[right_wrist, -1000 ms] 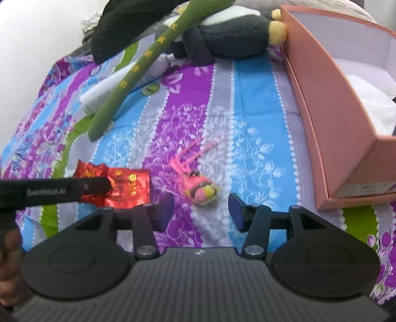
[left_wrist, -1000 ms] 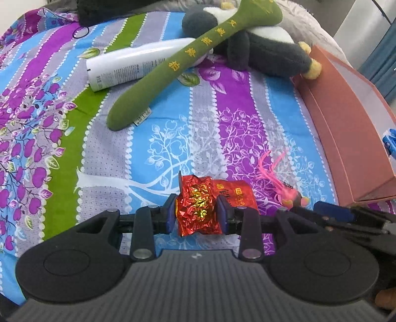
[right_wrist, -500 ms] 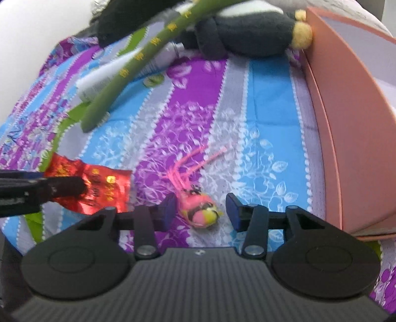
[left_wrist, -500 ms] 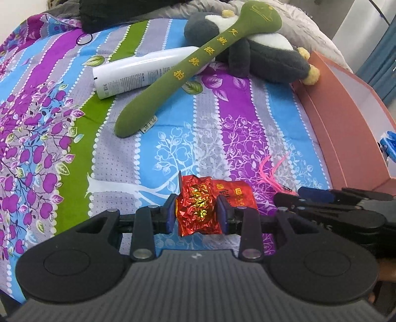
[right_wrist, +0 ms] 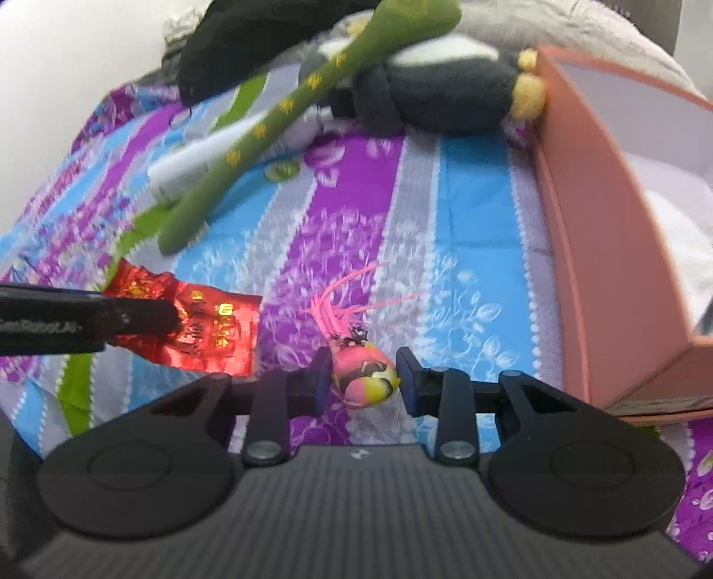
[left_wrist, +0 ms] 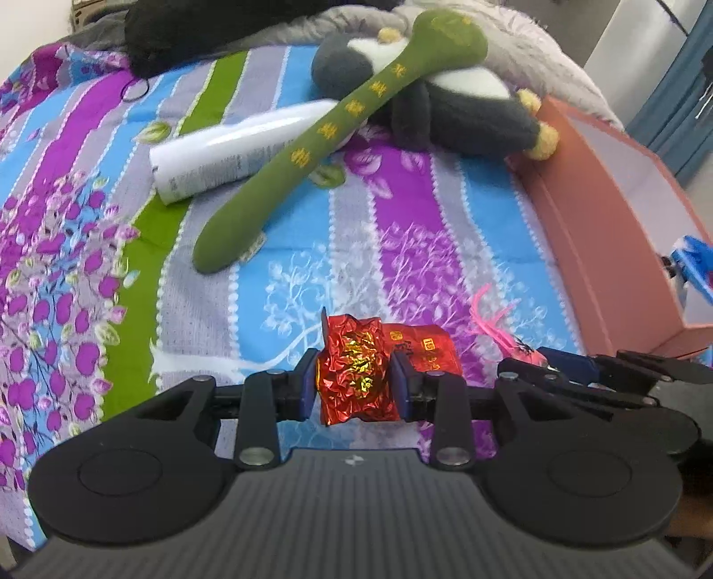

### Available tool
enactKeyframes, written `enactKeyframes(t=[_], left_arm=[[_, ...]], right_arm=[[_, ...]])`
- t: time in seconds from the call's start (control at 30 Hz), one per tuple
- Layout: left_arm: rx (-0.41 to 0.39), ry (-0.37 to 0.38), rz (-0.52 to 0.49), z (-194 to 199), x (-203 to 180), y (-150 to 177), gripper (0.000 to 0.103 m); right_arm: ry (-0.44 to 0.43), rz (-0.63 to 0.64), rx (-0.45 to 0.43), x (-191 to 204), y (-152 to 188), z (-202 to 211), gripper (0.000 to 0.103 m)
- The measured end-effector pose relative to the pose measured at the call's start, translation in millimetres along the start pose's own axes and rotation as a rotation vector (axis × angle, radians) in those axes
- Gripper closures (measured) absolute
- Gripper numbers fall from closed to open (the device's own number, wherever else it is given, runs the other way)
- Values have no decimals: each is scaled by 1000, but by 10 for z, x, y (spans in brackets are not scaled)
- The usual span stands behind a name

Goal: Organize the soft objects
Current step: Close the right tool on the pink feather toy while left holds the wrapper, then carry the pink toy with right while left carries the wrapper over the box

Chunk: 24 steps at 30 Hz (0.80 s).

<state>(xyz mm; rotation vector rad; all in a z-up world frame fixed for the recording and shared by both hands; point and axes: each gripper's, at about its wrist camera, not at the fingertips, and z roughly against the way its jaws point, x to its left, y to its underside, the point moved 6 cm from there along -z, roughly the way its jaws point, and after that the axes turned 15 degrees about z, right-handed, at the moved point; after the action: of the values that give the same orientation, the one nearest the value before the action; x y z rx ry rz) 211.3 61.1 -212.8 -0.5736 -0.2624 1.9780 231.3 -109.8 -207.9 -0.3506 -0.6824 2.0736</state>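
Note:
My left gripper (left_wrist: 354, 385) is shut on a crinkled red foil packet (left_wrist: 356, 369), which also shows in the right wrist view (right_wrist: 200, 329) on the striped bedspread. My right gripper (right_wrist: 363, 378) has closed in around a small pink and yellow soft toy (right_wrist: 363, 376) with pink strands; its jaws sit at the toy's sides. The toy shows partly in the left wrist view (left_wrist: 521, 352). A long green plush stick (left_wrist: 321, 142) lies across a grey and white plush animal (left_wrist: 445, 107) at the back.
An open salmon cardboard box (right_wrist: 592, 249) stands at the right with something white inside. A white bottle (left_wrist: 231, 151) lies under the green stick. A dark garment (left_wrist: 214, 31) lies at the far edge. A blue object (left_wrist: 693, 262) sits in the box.
My right gripper moved forward over the pink toy and its jaws narrowed around it. My left gripper kept its hold on the red packet and shifted little.

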Motion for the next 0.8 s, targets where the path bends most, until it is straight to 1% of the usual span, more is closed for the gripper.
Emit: enactKeyframes(t=[0.17, 0.37, 0.53, 0.63, 0.8], left_arm=[[-28, 23, -30, 171, -133, -150, 64], [-78, 56, -41, 425, -373, -389, 64], [-120, 105, -65, 686, -653, -621, 64], [-149, 138, -83, 851, -826, -748, 64], [-213, 202, -85, 1102, -1120, -946, 64]], right_arm=[[35, -33, -73, -108, -175, 309, 68], [73, -50, -163, -245, -394, 713, 68], [112, -52, -243, -381, -609, 1066, 68], [157, -29, -290, -453, -730, 1236, 68], [219, -36, -357, -659, -864, 1520, 68]])
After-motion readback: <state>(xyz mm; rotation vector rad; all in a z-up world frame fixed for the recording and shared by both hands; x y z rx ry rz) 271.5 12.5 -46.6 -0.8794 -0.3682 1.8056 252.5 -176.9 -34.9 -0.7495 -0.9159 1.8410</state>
